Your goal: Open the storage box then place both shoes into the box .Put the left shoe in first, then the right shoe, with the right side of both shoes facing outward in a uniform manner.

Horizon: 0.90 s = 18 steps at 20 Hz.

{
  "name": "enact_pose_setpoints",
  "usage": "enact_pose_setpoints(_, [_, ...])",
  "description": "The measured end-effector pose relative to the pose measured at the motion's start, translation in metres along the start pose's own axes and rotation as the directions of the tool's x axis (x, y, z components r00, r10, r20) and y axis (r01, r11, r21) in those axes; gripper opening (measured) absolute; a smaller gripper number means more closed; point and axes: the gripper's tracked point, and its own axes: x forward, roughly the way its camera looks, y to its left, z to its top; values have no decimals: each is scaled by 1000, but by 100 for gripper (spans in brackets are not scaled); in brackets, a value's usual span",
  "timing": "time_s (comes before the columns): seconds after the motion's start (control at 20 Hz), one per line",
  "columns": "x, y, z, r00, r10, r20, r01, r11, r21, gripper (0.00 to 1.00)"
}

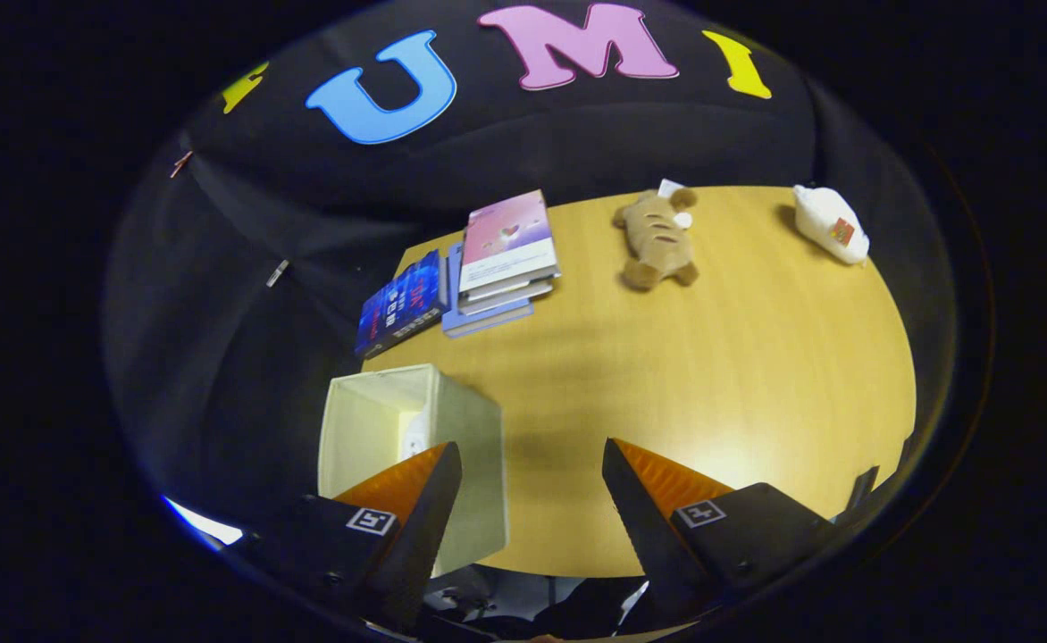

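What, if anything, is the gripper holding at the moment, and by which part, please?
Nothing is held. The gripper is open, only bare table showing between its fingers; the storage box sits beside one finger.

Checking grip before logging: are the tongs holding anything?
No, the tongs stand open over bare wooden table, beside the open cream fabric storage box.

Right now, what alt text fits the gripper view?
The gripper hangs open over a wooden table, one finger overlapping an open cream storage box. Beyond lie stacked books, a plush toy and a white packet.
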Motion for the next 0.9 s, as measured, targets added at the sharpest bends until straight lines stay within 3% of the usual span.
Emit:
enact_pose_setpoints(0.3, [-32,-84,31,982,-98,160,108,992,-57,97])
enact_pose_setpoints(0.55, [-64,-123,57,947,-87,310,123,988,-97,97])
enact_pose_setpoints(0.9, [-132,-159,97,839,-66,539,193,964,-183,97])
